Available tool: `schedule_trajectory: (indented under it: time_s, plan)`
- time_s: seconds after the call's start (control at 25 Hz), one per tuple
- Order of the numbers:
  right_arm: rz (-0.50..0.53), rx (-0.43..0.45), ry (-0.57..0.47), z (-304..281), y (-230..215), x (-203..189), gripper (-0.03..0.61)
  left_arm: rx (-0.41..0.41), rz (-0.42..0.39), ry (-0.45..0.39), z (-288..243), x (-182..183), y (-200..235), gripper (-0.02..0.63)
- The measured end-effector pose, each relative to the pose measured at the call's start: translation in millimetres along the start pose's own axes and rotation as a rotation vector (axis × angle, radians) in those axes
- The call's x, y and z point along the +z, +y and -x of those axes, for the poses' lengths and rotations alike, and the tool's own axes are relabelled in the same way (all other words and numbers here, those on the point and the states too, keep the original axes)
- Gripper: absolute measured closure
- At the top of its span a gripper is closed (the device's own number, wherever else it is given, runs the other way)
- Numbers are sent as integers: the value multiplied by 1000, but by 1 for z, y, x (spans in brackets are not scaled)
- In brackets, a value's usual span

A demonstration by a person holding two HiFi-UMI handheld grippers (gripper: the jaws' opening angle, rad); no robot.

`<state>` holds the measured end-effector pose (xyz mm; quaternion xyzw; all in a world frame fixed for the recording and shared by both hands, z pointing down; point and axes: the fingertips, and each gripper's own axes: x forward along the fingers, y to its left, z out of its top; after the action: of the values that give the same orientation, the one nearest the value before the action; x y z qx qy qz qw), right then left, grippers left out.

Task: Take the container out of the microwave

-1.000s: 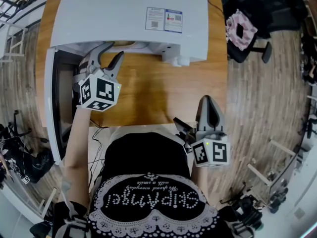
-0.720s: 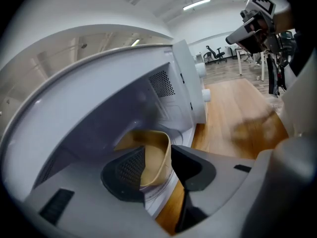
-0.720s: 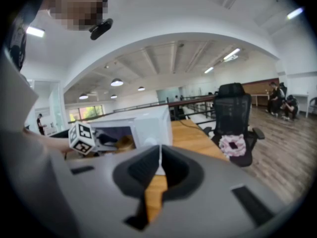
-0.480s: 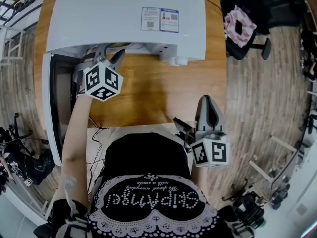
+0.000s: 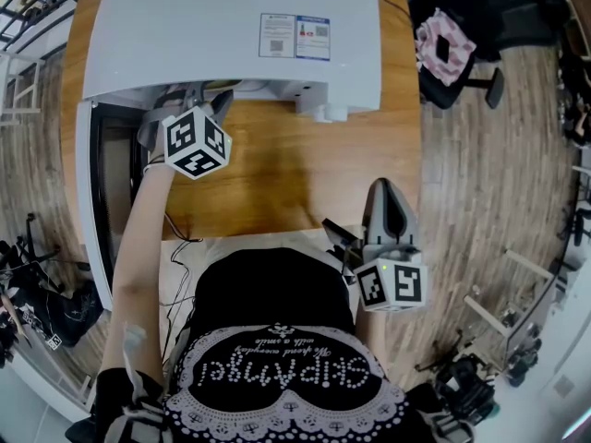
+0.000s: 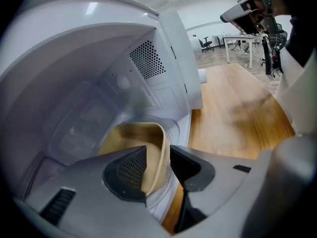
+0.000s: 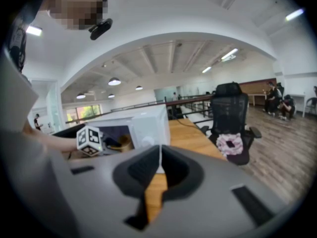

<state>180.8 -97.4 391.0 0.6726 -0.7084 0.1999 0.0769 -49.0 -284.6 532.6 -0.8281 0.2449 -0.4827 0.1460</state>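
The tan thin-walled container [image 6: 141,140] sits inside the open white microwave [image 6: 94,53], its near rim between the left claw's [image 6: 158,165] wide jaws, which have just been closing but are not pinching yet; it is probably light and slightly flexible, so that rim wants a gentle grip, while the right claw [image 7: 159,168] is closed on nothing.

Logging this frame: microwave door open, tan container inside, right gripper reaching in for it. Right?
No, the left gripper reaches in, its open jaws just closing a little about the container's rim; the right gripper hangs shut by the table's near edge, as the head view shows.
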Motion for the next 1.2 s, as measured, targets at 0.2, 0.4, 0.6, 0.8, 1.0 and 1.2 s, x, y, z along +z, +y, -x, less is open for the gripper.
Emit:
schedule_trajectory:
  time_s: [0.2, 0.4, 0.6, 0.8, 1.0, 1.2]
  plan:
    - [0, -2, 3, 1, 0, -1, 543, -19, -30, 22, -5, -2, -3, 458]
    - [0, -3, 5, 1, 0, -1, 543, -23, -58, 47, -9, -6, -5, 463]
    - [1, -1, 5, 0, 0, -1, 543, -17, -105, 67, -11, -8, -5, 489]
    - [1, -1, 4, 0, 0, 0, 543, -11, -135, 74, -10, -7, -4, 543]
    - [-1, -1, 5, 1, 0, -1, 543, -44, -155, 97, -8, -9, -7, 579]
    - [0, 5, 1, 1, 2, 1, 543, -38, -162, 93, -1, -4, -3, 584]
